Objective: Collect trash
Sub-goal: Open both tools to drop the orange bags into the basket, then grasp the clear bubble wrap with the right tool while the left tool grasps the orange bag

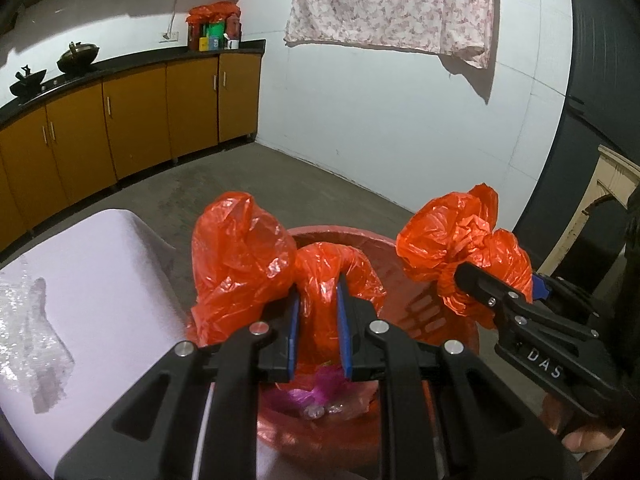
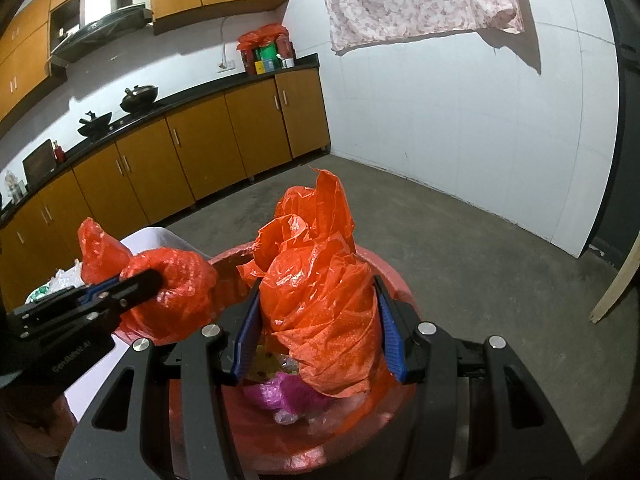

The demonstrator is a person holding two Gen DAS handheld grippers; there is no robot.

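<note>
An orange-red trash bag lines a red bin (image 1: pixel 424 314), and its mouth is drawn up into two bunches. My left gripper (image 1: pixel 319 292) is shut on a twisted strand of the bag (image 1: pixel 320 268) over the bin's left side. It shows again at the left of the right wrist view, left gripper (image 2: pixel 136 280), clamping that bunch (image 2: pixel 176 276). My right gripper (image 2: pixel 316 284) is shut on a thick wad of the bag (image 2: pixel 320 300), its blue pads (image 2: pixel 390 336) pressing both sides. Right gripper (image 1: pixel 504 276) also appears at the right. Pink plastic and clear wrappers (image 2: pixel 288 398) lie inside.
A table under a pale cloth (image 1: pixel 100 280) stands left of the bin, with crinkled clear plastic (image 1: pixel 28 320) on it. Wooden kitchen cabinets (image 2: pixel 200 160) run along the left wall. Bare concrete floor (image 2: pixel 460 248) stretches beyond the bin to a white wall. A hand (image 1: pixel 588 440) holds the right gripper.
</note>
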